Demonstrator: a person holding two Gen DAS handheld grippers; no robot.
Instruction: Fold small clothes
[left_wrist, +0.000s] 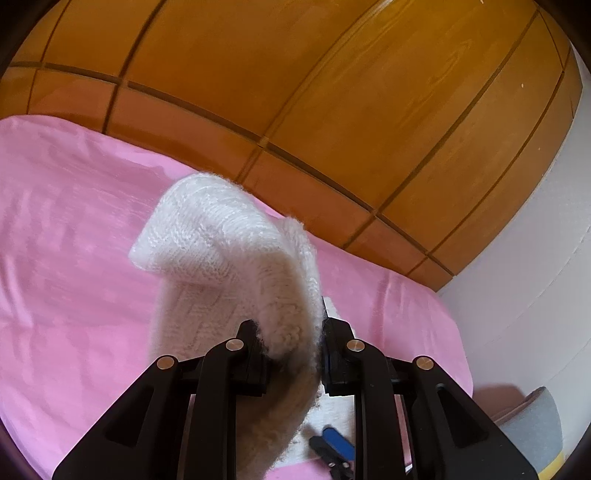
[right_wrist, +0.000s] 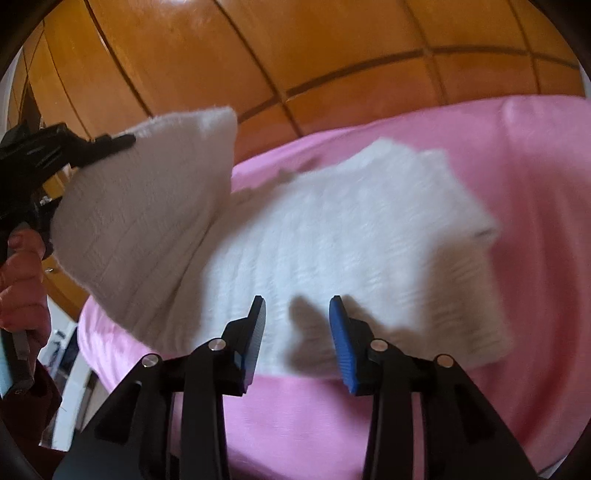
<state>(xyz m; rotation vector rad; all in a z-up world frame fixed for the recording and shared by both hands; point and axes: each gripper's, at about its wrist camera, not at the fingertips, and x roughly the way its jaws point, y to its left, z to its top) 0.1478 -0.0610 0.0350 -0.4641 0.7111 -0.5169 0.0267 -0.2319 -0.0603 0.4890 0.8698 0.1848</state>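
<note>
A white knitted garment (right_wrist: 332, 240) lies on the pink bed sheet (right_wrist: 535, 184). My left gripper (left_wrist: 291, 336) is shut on one part of the garment (left_wrist: 229, 251) and holds it lifted above the bed; that raised flap shows at the left of the right wrist view (right_wrist: 147, 206), with the left gripper (right_wrist: 92, 147) pinching its top. My right gripper (right_wrist: 297, 310) is open and empty, hovering just above the near edge of the flat part of the garment. Its blue pad (left_wrist: 338, 439) shows low in the left wrist view.
A wooden panelled wardrobe (left_wrist: 295, 92) stands right behind the bed. A white wall (left_wrist: 535, 277) is at the right, with a grey and yellow cushion or chair (left_wrist: 535, 432) below it. The person's hand (right_wrist: 22, 280) holds the left gripper's handle. The bed's left edge (right_wrist: 92, 332) drops to the floor.
</note>
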